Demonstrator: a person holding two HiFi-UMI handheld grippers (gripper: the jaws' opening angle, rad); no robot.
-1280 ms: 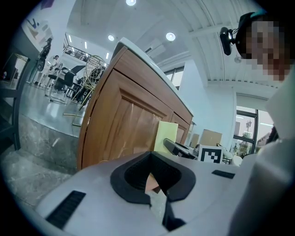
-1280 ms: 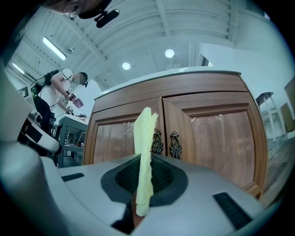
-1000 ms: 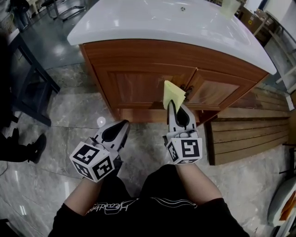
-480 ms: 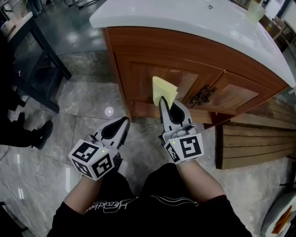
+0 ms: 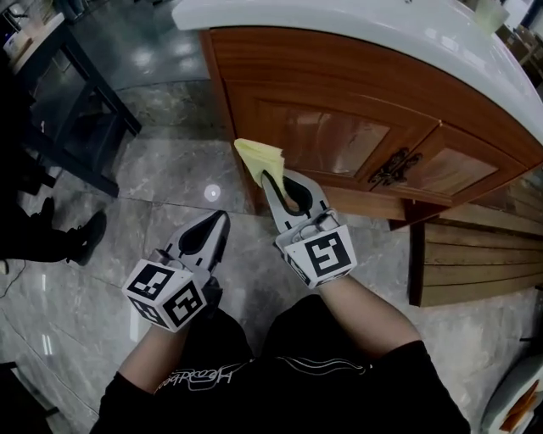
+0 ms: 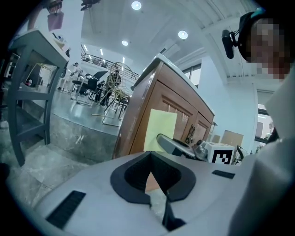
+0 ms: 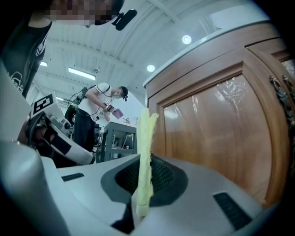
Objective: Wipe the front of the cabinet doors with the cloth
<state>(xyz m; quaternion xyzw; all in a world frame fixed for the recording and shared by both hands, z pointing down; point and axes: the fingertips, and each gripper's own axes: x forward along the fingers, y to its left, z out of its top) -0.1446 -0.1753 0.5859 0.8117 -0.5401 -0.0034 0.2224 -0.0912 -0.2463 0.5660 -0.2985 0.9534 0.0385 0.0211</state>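
Note:
A yellow cloth (image 5: 259, 156) sticks up from my right gripper (image 5: 270, 178), whose jaws are shut on it. The cloth (image 7: 144, 152) stands edge-on in the right gripper view, just left of the left cabinet door (image 7: 207, 133). In the head view the cloth sits at the lower left corner of the wooden cabinet (image 5: 339, 136), by the left door (image 5: 327, 140). The right door (image 5: 450, 169) carries dark metal handles (image 5: 394, 167). My left gripper (image 5: 219, 227) hangs over the floor, shut and holding nothing. The left gripper view shows the cloth (image 6: 159, 131) against the cabinet side.
A white countertop (image 5: 356, 21) overhangs the cabinet. Grey marble floor (image 5: 161, 178) lies below. A dark table frame (image 5: 76, 110) stands at the left, with a person's shoes (image 5: 81, 237) beside it. Wooden slats (image 5: 475, 263) lie at the right. Another person (image 7: 99, 108) stands far off.
My right gripper has carried the cloth leftward along the cabinet front, from near the door handles to the left door's lower left corner. The left gripper has stayed put.

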